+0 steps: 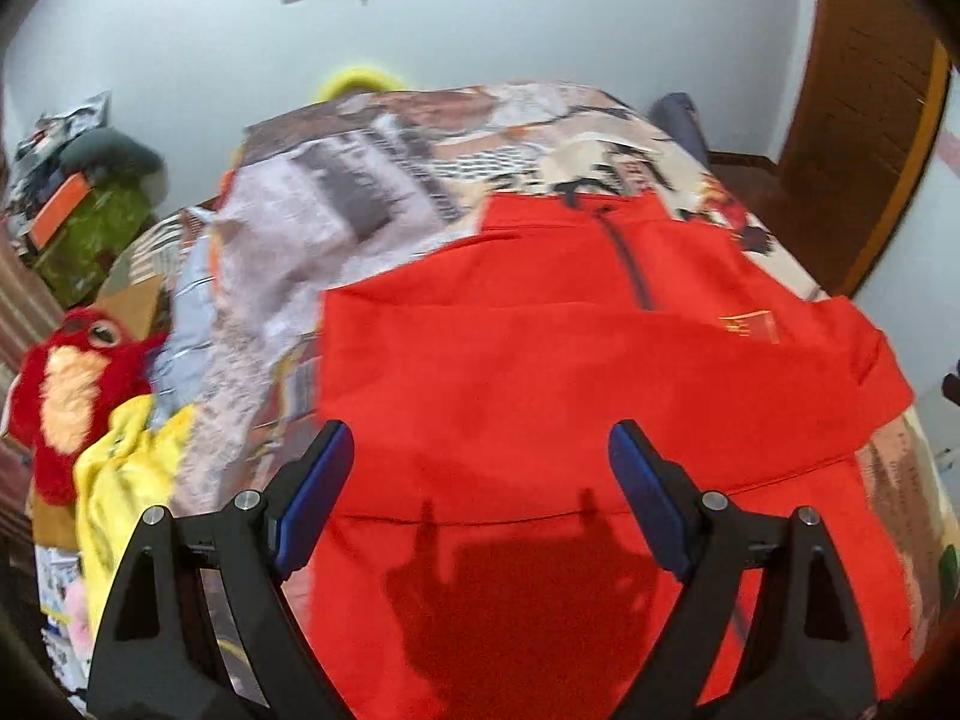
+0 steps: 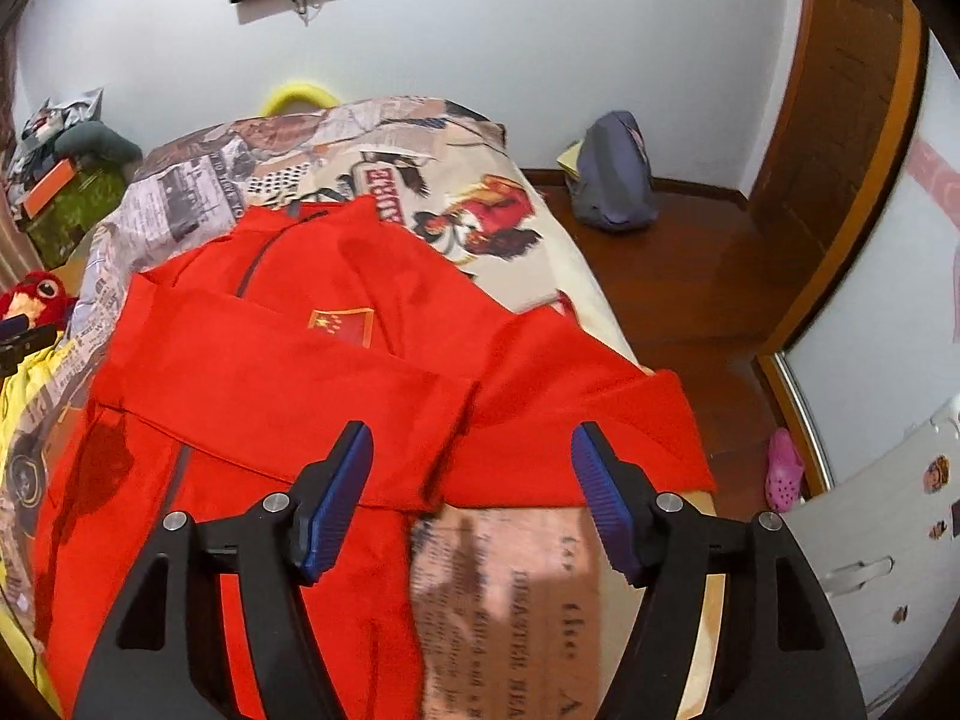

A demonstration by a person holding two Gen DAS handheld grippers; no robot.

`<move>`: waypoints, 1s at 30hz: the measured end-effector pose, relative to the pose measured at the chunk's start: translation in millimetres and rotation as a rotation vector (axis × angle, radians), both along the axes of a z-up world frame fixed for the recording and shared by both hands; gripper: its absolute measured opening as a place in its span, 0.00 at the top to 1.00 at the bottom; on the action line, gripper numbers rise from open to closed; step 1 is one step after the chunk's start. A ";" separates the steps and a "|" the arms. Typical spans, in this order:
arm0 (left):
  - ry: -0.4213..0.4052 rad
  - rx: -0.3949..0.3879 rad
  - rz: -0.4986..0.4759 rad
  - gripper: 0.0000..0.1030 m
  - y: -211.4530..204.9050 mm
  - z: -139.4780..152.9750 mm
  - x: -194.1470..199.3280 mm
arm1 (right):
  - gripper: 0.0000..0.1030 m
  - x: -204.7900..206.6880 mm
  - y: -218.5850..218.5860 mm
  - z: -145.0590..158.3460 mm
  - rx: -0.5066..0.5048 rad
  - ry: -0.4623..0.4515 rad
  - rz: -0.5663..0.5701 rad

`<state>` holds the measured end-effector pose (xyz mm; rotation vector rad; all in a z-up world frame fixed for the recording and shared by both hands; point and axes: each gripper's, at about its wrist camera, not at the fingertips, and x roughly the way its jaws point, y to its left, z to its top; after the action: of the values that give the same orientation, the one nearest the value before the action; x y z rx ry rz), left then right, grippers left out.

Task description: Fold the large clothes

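Below both grippers – red jacket (image 1: 540, 372), long axis running away from fingers; left gripper (image 1: 480, 480) & right gripper (image 2: 471, 480) spread, empty – right nearer sleeve edge.

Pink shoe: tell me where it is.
In the right wrist view, the pink shoe lies on the wooden floor at far right, beyond the bed.

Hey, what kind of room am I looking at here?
Most likely a bedroom in a home. A bed with a newspaper-print cover fills the middle, with a red jacket spread on it. A red plush toy lies beside the bed, and a pink clog sits on the wooden floor.
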<state>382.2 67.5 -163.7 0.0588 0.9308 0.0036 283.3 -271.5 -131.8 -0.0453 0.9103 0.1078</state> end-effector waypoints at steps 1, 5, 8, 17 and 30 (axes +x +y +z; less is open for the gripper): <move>0.003 -0.001 -0.012 0.16 -7.5 -2.2 2.9 | 0.37 1.4 -9.9 -5.2 0.006 0.012 -0.019; 0.024 -0.004 -0.074 0.16 -44.6 -17.6 16.1 | 0.37 6.5 -43.0 -26.3 0.075 0.089 -0.096; 0.040 -0.029 -0.105 0.16 -63.0 -30.3 22.4 | 0.37 13.3 -71.0 -48.3 0.187 0.168 -0.162; 0.093 -0.058 -0.130 0.16 -82.6 -64.3 39.5 | 0.37 27.6 -126.9 -99.7 0.532 0.288 -0.338; 0.108 -0.058 -0.084 0.16 -58.5 -76.3 35.5 | 0.49 77.7 -151.6 -116.9 0.498 0.246 -0.542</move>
<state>417.8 9.0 -240.1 0.0445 1.0355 -0.1057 361.0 -423.1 -248.6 0.6868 1.0897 -0.1709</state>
